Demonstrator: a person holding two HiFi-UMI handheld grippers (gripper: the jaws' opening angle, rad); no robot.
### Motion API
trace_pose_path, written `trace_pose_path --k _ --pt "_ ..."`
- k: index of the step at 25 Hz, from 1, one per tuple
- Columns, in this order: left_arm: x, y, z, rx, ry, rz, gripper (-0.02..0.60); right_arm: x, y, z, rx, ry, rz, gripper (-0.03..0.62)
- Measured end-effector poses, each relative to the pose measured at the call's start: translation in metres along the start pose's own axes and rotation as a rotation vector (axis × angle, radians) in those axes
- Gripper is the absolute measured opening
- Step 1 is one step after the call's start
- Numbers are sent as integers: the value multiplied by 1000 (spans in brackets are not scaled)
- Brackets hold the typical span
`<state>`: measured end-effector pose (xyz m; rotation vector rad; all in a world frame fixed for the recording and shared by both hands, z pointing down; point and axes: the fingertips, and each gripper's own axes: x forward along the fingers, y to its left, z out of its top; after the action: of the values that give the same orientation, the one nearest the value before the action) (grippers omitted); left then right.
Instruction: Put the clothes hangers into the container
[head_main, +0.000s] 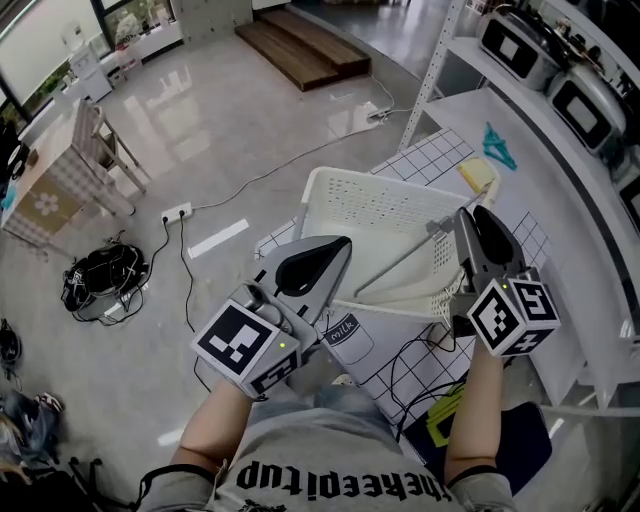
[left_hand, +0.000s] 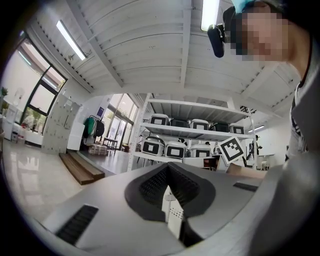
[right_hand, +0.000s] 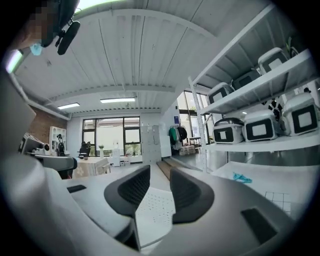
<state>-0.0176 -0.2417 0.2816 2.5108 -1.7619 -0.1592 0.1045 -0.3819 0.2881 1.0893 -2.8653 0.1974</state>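
A white perforated basket (head_main: 372, 180) stands on the gridded table (head_main: 430, 155) with a pale grey clothes hanger (head_main: 400, 258) lying slantwise inside it. My left gripper (head_main: 338, 250) is at the basket's near-left rim. In the left gripper view the gripper (left_hand: 168, 172) is shut on a thin strip of the perforated wall (left_hand: 172, 212). My right gripper (head_main: 470, 218) is at the near-right rim. In the right gripper view a broad piece of the basket (right_hand: 155, 210) fills the gap between the gripper's (right_hand: 160, 172) pads and touches both. A teal hanger (head_main: 498, 148) lies on the white shelf (right_hand: 242, 177).
A yellow object (head_main: 478, 174) lies on the table beyond the basket. A white "milk" cup (head_main: 346, 336) and black cables (head_main: 415, 365) sit near my body. Rice cookers (head_main: 520, 40) line the shelving on the right. A power strip (head_main: 176, 212) and a black bag (head_main: 100, 280) lie on the floor.
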Motion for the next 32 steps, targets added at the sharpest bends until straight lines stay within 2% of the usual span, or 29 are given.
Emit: trace_pose_path --k 7,10,20,32 --pt "-4 -4 2 -8 -2 -60 23 -21 28 8 59 -31 33 -3" --pt "-7 -5 3 -12 -1 -89 24 -30 43 9 72 -38 51 -3" --pt "-15 -16 4 -24 1 -192 24 -57 97 5 -34 -68 54 -3" --pt "-21 -40 4 -19 16 -341 23 -90 136 -1 -20 -94 5 -3"
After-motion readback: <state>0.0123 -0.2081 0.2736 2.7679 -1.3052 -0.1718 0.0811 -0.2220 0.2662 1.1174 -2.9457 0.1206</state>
